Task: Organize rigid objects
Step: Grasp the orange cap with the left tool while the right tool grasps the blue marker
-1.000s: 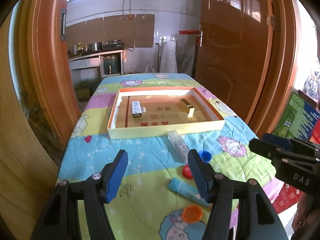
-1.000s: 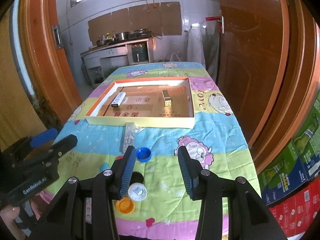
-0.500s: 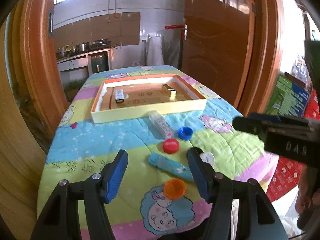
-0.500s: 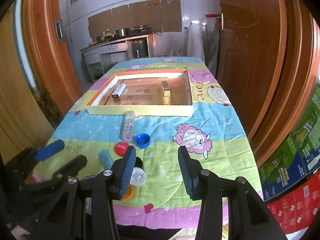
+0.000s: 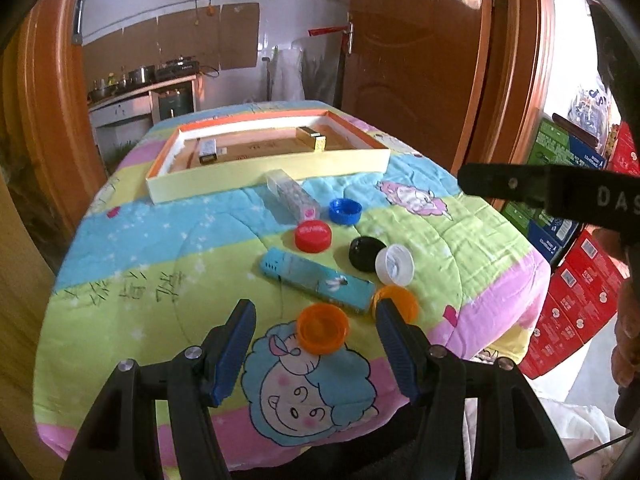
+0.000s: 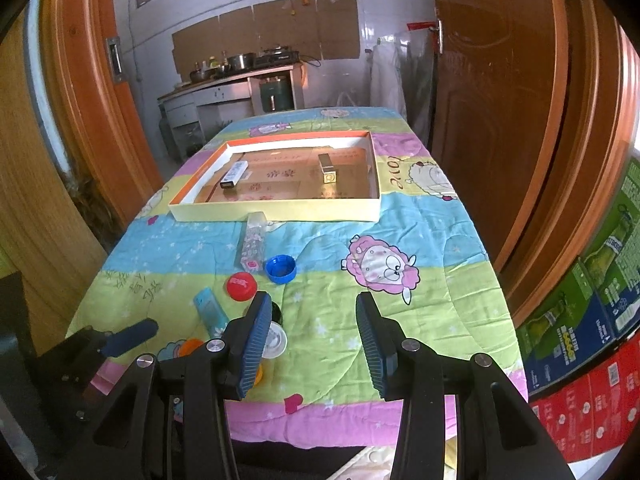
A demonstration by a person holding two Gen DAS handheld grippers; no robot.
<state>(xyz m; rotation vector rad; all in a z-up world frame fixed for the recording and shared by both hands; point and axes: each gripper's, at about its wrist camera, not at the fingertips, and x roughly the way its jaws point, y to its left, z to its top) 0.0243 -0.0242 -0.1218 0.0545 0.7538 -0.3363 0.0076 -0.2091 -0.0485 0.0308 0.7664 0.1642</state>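
- Left wrist: left gripper [image 5: 314,334] tilted down over the near table edge, jaws apart, empty; orange cap [image 5: 322,329] sits between the fingers, teal box [image 5: 316,280] just beyond.
- Right wrist: right gripper [image 6: 310,328] tilted down, jaws apart, empty, over bare quilt [image 6: 432,280]; caps to its left, tray [image 6: 276,211] far.

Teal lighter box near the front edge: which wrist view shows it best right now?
The left wrist view. There the teal box lies in full, its whole length clear, just beyond the open left gripper. In the right wrist view only its far end shows; the right gripper's finger covers the rest.
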